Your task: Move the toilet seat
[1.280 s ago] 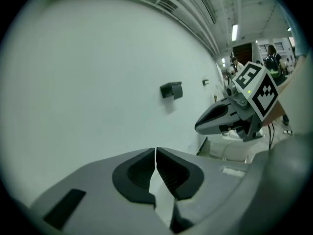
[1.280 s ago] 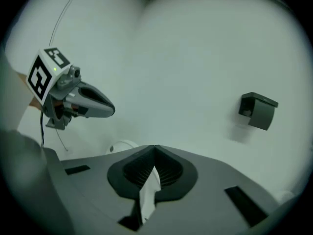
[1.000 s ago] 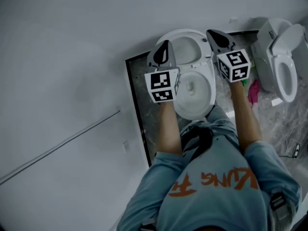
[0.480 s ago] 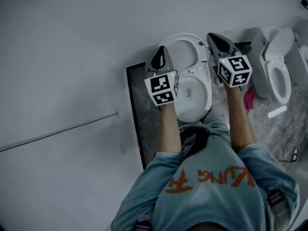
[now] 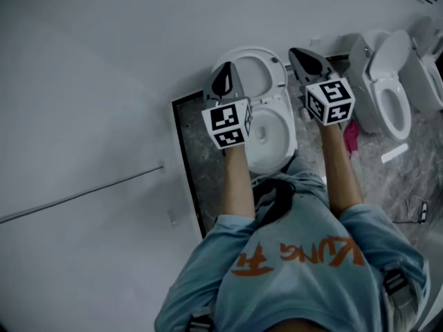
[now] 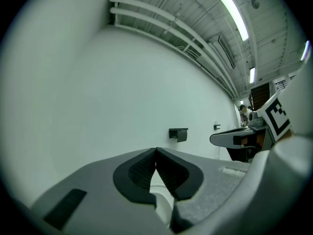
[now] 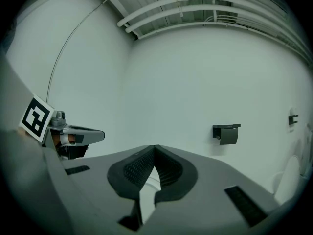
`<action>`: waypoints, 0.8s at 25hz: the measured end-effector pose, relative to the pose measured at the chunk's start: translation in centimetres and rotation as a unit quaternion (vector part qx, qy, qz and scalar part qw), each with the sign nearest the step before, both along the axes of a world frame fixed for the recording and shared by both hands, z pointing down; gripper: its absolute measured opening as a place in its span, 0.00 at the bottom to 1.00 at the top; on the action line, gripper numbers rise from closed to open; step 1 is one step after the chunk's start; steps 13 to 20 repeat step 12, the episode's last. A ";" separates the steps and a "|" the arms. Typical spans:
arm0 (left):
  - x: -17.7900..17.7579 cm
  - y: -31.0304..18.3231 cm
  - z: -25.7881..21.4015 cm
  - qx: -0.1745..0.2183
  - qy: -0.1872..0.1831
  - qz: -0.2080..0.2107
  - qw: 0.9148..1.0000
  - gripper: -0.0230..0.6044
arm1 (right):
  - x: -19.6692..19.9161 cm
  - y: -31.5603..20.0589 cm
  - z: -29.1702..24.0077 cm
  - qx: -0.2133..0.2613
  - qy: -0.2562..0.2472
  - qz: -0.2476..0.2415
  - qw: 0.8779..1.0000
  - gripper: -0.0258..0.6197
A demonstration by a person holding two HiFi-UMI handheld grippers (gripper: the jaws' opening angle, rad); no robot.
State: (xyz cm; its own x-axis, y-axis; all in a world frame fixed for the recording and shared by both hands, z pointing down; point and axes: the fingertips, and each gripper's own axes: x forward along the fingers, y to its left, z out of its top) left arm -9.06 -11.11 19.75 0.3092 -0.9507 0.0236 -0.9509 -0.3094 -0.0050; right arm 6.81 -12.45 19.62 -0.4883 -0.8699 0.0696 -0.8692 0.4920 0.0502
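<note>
White toilet seat point(image 5: 250, 50): raised, at far end of bowl point(image 5: 284, 147).
Left gripper point(image 5: 227, 68): jaws together, empty, left of bowl, beside seat.
Right gripper point(image 5: 296, 52): jaws together, empty, right of bowl.
Bowl: uncovered.

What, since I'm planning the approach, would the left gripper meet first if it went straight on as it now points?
Probably the white wall: the shut left gripper aims at bare wall, left of the dark holder. Depth is unclear; the toilet sits close below.

Plain white wall point(image 5: 104, 81), grey marbled floor point(image 5: 401, 178), ceiling strip light point(image 6: 234, 11), dark wall-mounted holder point(image 7: 226, 132)
</note>
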 end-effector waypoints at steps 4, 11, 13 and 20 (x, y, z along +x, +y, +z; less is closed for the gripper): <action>0.3 -0.2 0.4 -0.003 0.001 0.002 1.000 0.04 | 0.8 0.2 0.2 0.000 0.004 0.004 1.000 0.04; 0.1 -1.5 1.1 -0.011 0.009 -0.006 1.000 0.04 | 1.6 -0.3 0.3 0.002 0.018 0.004 1.000 0.04; -0.2 -1.9 1.4 -0.014 0.011 -0.010 1.000 0.04 | 1.7 -0.6 0.4 0.001 0.019 0.003 1.000 0.04; -0.2 -1.9 1.4 -0.014 0.011 -0.010 1.000 0.04 | 1.7 -0.6 0.4 0.001 0.019 0.003 1.000 0.04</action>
